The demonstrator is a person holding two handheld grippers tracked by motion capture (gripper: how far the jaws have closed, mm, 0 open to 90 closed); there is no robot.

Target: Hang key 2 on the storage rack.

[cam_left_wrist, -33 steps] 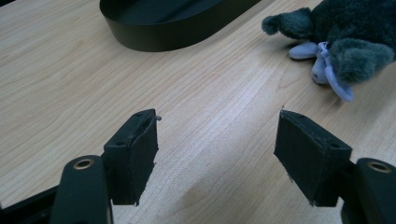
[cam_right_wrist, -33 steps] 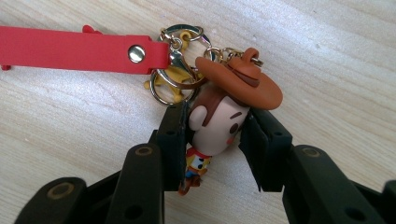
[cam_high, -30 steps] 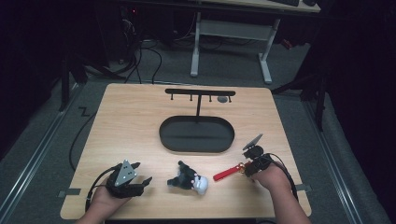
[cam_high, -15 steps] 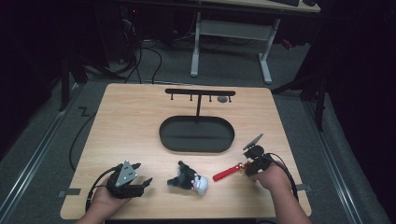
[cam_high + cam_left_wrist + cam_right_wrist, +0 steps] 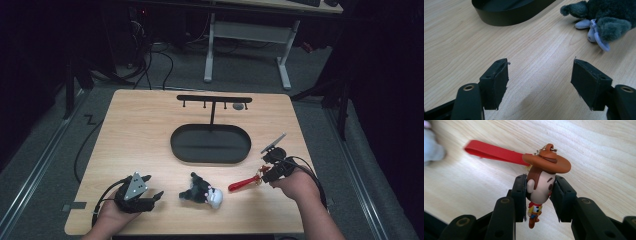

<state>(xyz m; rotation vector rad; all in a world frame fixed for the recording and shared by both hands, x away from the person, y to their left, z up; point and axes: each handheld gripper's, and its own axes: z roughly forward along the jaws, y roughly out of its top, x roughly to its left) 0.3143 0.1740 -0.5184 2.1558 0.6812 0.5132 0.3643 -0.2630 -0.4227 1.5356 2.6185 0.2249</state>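
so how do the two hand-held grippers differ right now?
The left hand-held gripper has its jaws wide apart with bare table between them; the right hand-held gripper has its jaws closed on the head of a cowboy keychain figure. The left one sits near the table's front edge beside the plush toy; the right one is near the right edge, with the figure's red strap trailing toward the toy. Both have black jaws and are held low over the table.

1 plush toy point(image 5: 201, 189), 1 cowboy keychain point(image 5: 541, 185), 1 tray point(image 5: 210, 144), 1 hook rack point(image 5: 214, 99).
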